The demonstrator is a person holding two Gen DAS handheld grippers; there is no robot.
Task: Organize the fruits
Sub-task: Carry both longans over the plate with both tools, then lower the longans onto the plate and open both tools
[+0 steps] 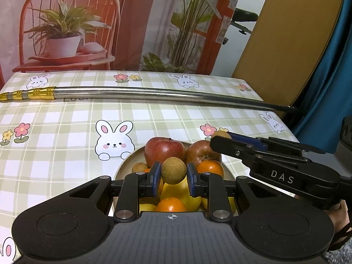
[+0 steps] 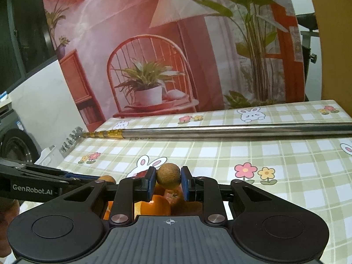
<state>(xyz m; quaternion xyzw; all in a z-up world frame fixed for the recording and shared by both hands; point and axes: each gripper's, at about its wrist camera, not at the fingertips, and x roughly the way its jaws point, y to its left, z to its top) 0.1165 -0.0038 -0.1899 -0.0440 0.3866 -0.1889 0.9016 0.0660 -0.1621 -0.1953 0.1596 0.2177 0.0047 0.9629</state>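
The left gripper [image 1: 173,177] pinched a small round brown fruit [image 1: 174,170] above the round beige plate [image 1: 126,165] of red apples [image 1: 164,151], oranges and lemons. The right gripper [image 2: 168,182] pinched a second brown round fruit [image 2: 168,176] over the same pile on the checked-cloth table [image 1: 66,132].

Left gripper [image 1: 173,173] and right gripper [image 2: 169,179]: matte black linkage bodies with silver pivot screws behind the jaws, blue-faced pads, ribbed grey housing bearing a crosshair mark, white "DAS" and "GenRobot.AI" lettering on the sides.
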